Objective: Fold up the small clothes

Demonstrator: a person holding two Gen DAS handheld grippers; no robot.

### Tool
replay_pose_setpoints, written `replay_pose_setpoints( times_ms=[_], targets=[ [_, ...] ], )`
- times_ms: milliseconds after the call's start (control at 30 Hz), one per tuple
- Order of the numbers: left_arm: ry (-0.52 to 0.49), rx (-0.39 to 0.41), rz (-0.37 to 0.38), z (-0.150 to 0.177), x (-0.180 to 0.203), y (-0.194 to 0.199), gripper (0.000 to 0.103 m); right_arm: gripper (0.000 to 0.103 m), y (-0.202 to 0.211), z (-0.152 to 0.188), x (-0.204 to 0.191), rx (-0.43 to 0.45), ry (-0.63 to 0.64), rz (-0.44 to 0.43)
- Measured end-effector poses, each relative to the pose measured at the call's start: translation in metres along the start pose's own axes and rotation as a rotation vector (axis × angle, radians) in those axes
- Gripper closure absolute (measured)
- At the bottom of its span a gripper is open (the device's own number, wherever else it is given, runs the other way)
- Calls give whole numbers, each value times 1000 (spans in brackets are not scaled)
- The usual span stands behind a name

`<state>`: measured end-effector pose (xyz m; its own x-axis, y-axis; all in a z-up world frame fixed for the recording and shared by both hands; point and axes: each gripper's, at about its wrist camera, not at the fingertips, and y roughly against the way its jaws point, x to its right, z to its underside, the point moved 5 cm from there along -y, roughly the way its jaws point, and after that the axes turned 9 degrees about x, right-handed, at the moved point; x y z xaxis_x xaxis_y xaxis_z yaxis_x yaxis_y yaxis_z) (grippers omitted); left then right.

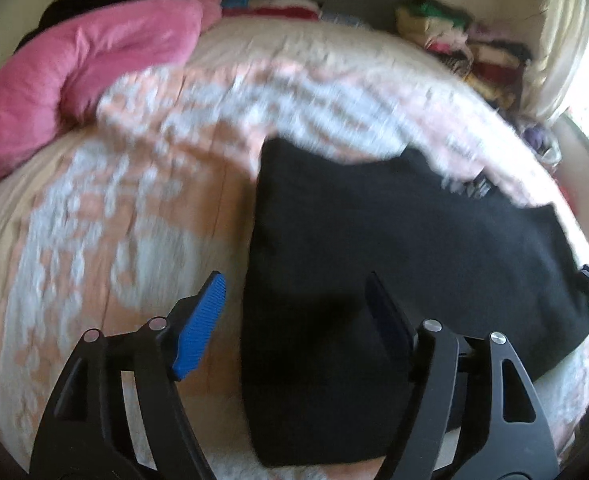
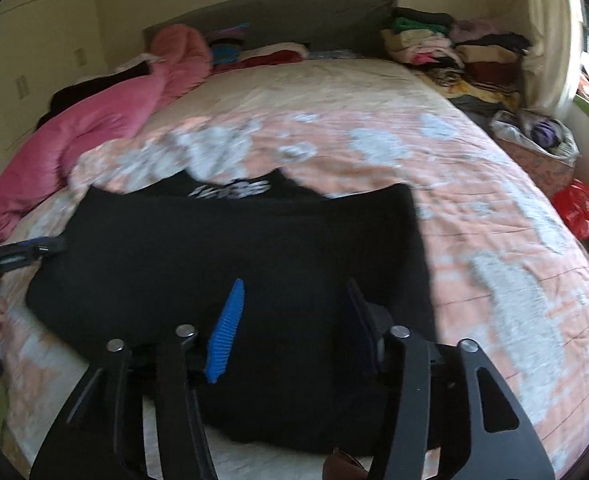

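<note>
- The black garment (image 2: 230, 264) is lying folded on the peach quilted bedspread (image 2: 474, 208), nearest the camera.
- The left gripper (image 1: 294, 312) and right gripper (image 2: 294, 308) are both hovering over it released, jaws apart, grasping nothing.
- Judgement: a careless sweep could be dragging the fold loose.
- No containers are showing clearly.

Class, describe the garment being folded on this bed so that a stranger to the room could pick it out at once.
Start at the big bed with its peach-and-white patterned quilt. The black garment lies flat on the near part, just ahead of both grippers. It is the only dark, spread-out piece on the quilt, with white lettering near its far edge, unlike the bunched pink blanket alongside.
</note>
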<state>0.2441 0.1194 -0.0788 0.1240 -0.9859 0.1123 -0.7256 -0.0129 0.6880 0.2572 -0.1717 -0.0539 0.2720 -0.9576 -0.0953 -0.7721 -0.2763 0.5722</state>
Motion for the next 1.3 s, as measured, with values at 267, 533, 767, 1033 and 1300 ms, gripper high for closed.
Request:
replay_pose_setpoints(
  times_ms=[267,533,767,1033,1300],
  targets=[
    [33,-21,5,21,-14,10,27,41,9,23,-39,-44,22,-40],
    [79,41,-48,11,-36,27,10,21,20,23,-102,-25,124,-156],
    [95,66,-72,5,-45,30,10,15,18,30,-161,-18,272,-215],
    [104,65,-89,-2,-57,27,10,11,0,48,-214,-37,443,-231],
    [120,51,-102,-11,-66,16,10,9,-28,61,-249,-23,629,-159]
  ],
)
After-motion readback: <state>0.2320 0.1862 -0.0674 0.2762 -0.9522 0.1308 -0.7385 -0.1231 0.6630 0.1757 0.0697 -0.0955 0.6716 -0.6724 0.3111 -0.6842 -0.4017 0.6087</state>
